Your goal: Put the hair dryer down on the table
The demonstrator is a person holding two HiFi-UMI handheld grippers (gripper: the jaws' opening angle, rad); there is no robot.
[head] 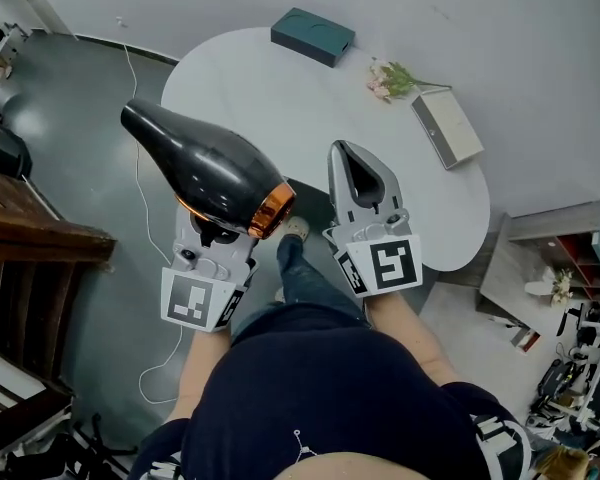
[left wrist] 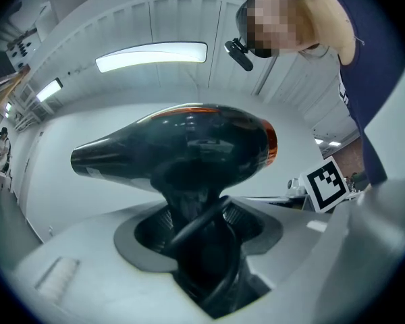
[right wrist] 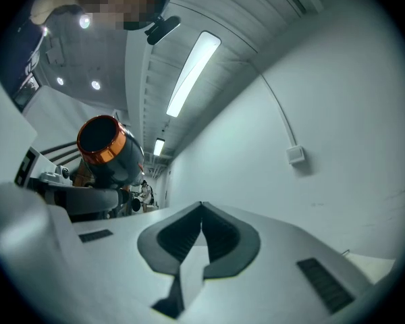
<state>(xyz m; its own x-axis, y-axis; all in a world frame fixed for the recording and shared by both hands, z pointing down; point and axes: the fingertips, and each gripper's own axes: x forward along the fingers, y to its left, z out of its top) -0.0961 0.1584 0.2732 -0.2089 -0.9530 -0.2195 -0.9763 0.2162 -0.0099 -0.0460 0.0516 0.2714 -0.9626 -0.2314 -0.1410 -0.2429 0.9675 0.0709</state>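
Observation:
A black hair dryer (head: 205, 168) with a copper ring at its back end is held upright in the air, nozzle pointing up-left. My left gripper (head: 217, 230) is shut on its handle, seen from below in the left gripper view as hair dryer (left wrist: 182, 150) over the gripper (left wrist: 199, 225). The dryer hangs over the near-left edge of the white round table (head: 280, 108). My right gripper (head: 362, 173) is beside it to the right, over the table's near edge, jaws shut and empty. The right gripper view shows the gripper (right wrist: 201, 229) closed and the hair dryer (right wrist: 108, 150) at left.
On the table lie a dark teal box (head: 313, 36) at the far edge, a small bunch of flowers (head: 392, 80) and a white flat box (head: 447, 128) at the right. A white cable (head: 137, 183) runs over the grey floor at left. Dark wooden furniture (head: 25, 238) stands further left.

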